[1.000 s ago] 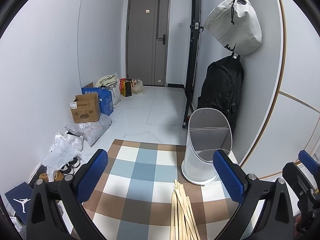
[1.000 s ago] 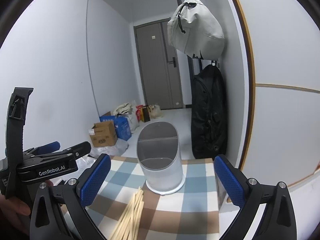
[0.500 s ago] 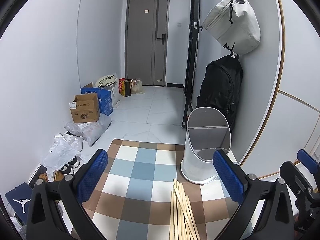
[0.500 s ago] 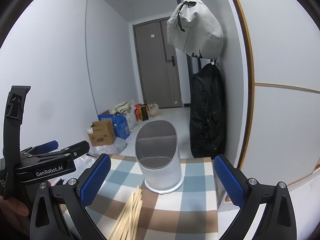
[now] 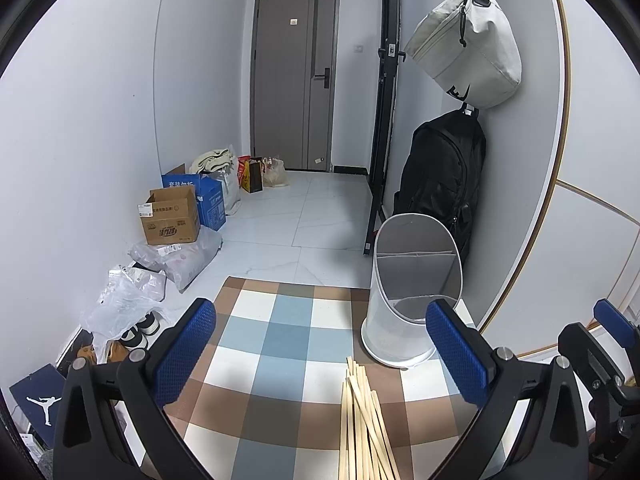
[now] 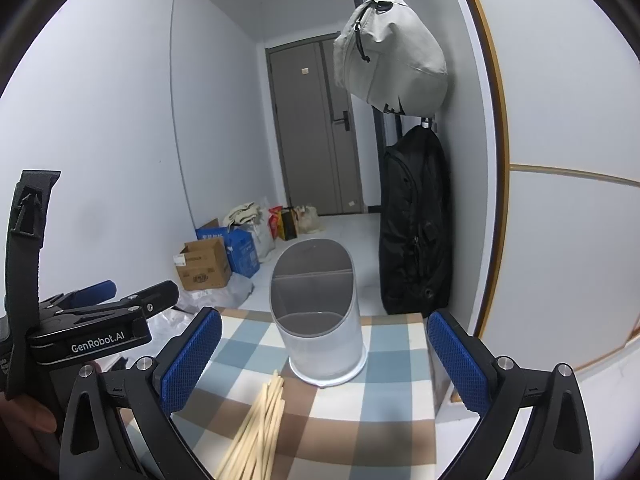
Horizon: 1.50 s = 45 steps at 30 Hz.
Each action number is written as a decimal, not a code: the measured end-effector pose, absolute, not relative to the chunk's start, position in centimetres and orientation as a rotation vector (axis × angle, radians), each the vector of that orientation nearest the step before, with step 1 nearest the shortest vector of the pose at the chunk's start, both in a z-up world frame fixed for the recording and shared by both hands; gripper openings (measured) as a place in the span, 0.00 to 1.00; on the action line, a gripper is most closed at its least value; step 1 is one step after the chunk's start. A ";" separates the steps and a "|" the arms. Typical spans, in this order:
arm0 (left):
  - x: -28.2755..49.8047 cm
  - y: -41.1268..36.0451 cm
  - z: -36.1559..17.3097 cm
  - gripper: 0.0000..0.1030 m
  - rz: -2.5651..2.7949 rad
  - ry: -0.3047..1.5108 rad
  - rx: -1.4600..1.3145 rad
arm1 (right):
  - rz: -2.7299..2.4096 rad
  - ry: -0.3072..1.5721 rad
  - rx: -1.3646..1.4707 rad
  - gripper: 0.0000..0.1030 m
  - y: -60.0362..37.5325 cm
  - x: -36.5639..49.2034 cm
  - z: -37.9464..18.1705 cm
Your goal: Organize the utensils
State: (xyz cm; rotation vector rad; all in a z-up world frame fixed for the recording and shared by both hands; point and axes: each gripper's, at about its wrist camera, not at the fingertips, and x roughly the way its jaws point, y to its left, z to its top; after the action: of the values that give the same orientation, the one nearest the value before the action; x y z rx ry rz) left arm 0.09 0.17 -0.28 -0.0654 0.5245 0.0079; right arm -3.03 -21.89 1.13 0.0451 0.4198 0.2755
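Currently: left gripper [image 5: 320, 344] and right gripper [image 6: 324, 354] both gape wide, empty. Chopsticks [image 5: 366, 424] bundled at checked cloth's [image 5: 276, 344] near edge; holder [image 6: 320, 320] toward far edge. Step: pre-grasp. Next: likely descend, pinch one stick.

The left claw [image 5: 320, 350] and the right claw [image 6: 324, 354] both wear blue, finely dimpled pads on black frames, and under them the tablecloth [image 5: 280, 344] is checked in pale blue, white, tan and brown. Ahead of the claws, the pale wooden chopsticks [image 5: 362, 420] are a light straw colour, and the utensil holder [image 5: 412, 296] beyond them is white with a grey inside. Further off past the right claw hang a light grey bag [image 6: 394, 60] and a black backpack [image 6: 414, 224], while off to the left sit a brown cardboard box [image 5: 170, 216] and a blue box [image 5: 208, 202], before a grey door [image 5: 294, 96].
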 end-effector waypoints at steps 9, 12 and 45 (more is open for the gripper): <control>0.1 0.1 -0.1 0.99 0.010 0.520 -0.063 | 0.277 0.419 0.044 1.00 -21.9 -3.0 1.1; 0.1 0.1 -0.2 0.99 0.010 0.521 -0.064 | 0.276 0.419 0.044 1.00 -21.9 -3.0 1.1; 4.1 5.3 -4.9 0.99 0.067 0.772 -0.069 | 0.470 0.890 0.048 0.86 -16.4 4.2 -6.6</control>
State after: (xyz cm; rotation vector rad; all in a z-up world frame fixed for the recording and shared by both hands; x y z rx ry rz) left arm 4.07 5.34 -4.87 -0.0688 0.7717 0.0671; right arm 4.22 -16.39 -6.56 0.0478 0.8905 0.4700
